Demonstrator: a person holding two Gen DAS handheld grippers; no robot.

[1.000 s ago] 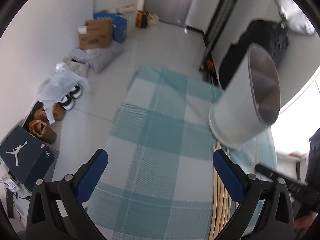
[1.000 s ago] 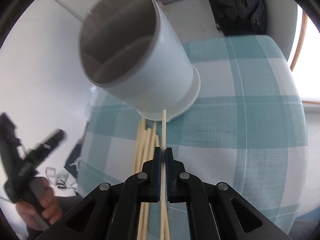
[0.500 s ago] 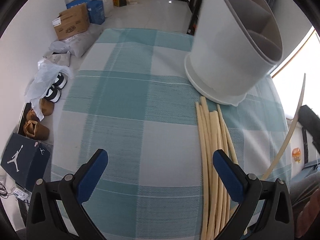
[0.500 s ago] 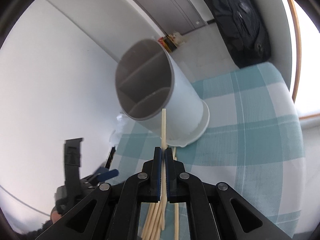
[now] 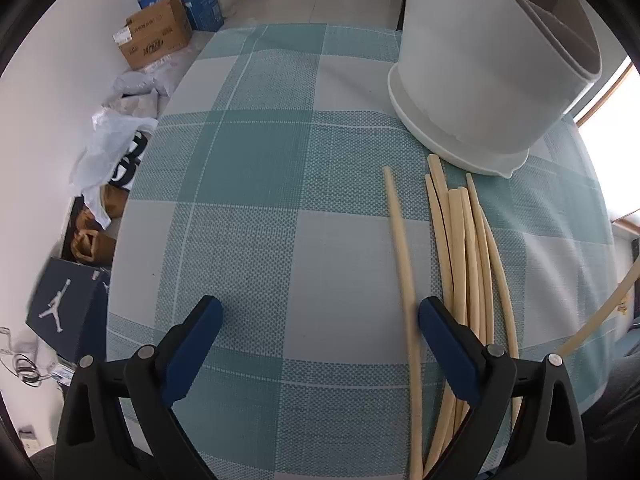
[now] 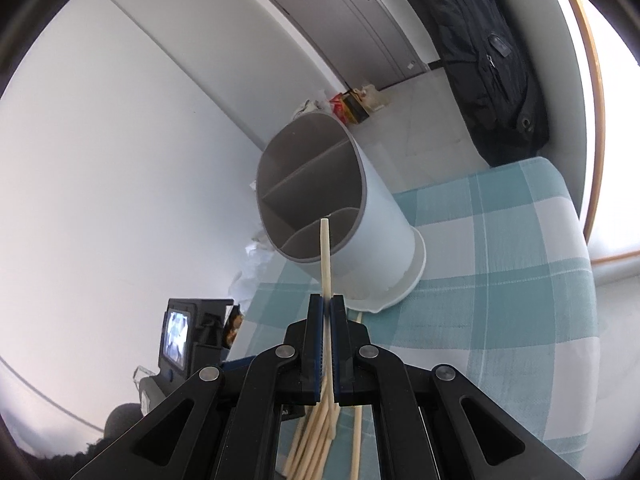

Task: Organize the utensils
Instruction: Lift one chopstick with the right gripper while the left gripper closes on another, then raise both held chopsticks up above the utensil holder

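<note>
Right tool, clamped on one pale wooden chopstick, has lifted it up to the white divided plastic holder's mouth. Left tool, jaws apart, has dropped over the loose chopsticks on the checked worktop — next pick, I'd say.

A pale chopstick is sitting pinched between the right jaws, its tip pointing past them toward the holder's open, partitioned mouth. A single chopstick is lying between the left jaws, close to the right one. The bundle is lying outside that jaw, tips near the white holder's base.
</note>
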